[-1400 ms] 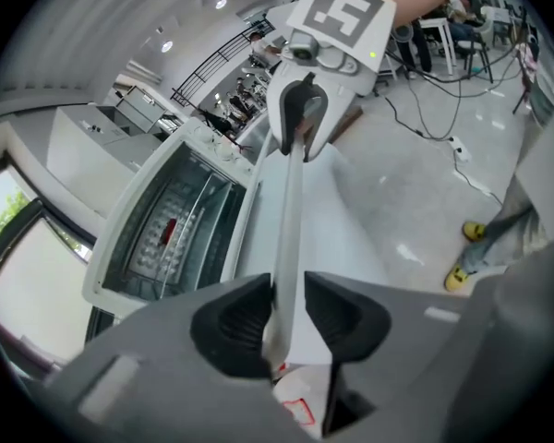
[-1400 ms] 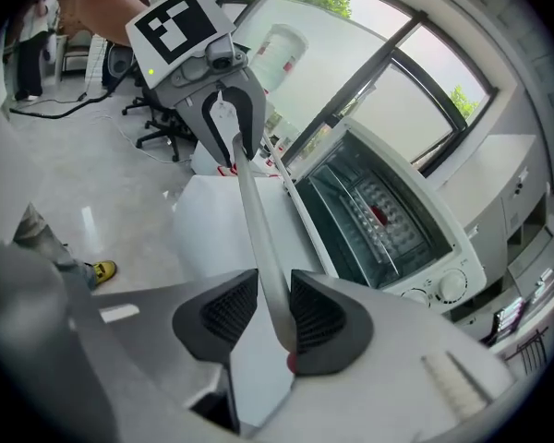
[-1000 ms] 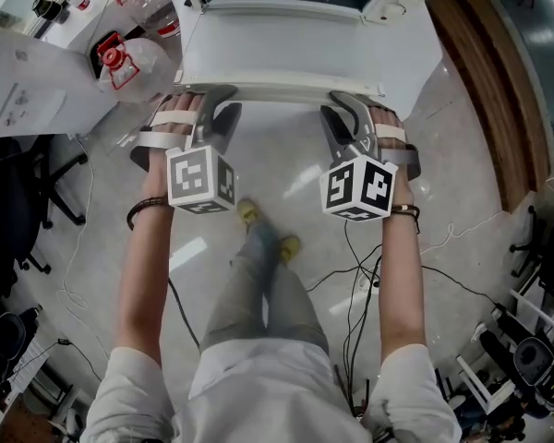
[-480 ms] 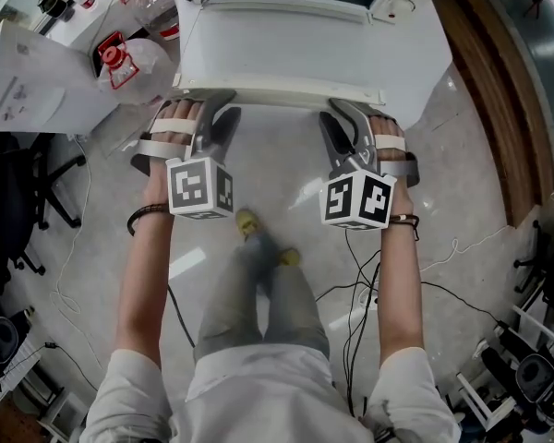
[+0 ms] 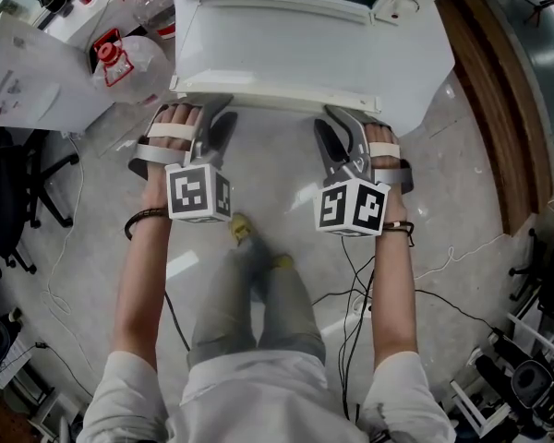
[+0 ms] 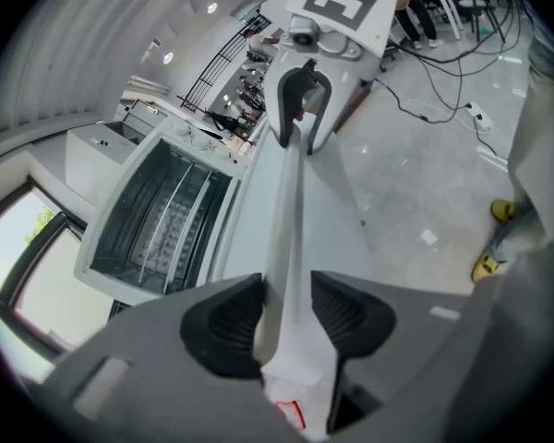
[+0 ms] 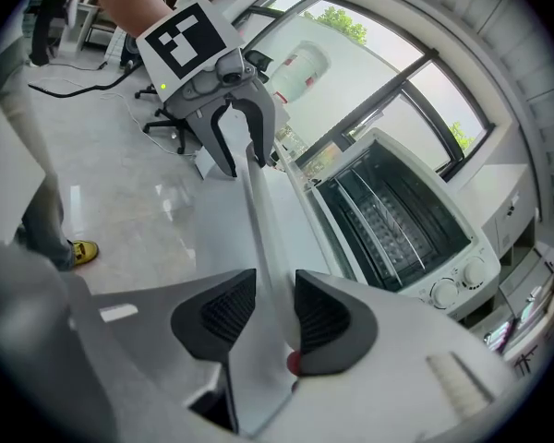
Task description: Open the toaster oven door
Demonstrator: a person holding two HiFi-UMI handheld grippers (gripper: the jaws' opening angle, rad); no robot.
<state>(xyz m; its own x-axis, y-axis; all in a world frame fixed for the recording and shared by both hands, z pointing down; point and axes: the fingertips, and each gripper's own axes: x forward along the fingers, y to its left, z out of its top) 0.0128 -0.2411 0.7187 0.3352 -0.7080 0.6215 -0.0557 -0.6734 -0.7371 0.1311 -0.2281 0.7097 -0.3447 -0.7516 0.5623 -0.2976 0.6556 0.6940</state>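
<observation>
The white toaster oven's door hangs open toward me, its inside face up, and the dark cavity with wire racks is exposed. The long handle bar runs along the door's front edge. My left gripper straddles the bar's left end. My right gripper straddles its right end. Both sets of jaws have just been opening. The bar still lies between the pads, with a visible gap on one side of each. Each gripper shows in the other's view, the right and the left.
Clear jars with red lids and a white box stand at the left. A wooden strip runs along the right. Below are my legs and yellow shoes, cables and an office chair. Oven knobs sit right of the cavity.
Both grippers have sunk, and the door's front edge has come down with them, so the door lies further open. My feet have shifted slightly.
</observation>
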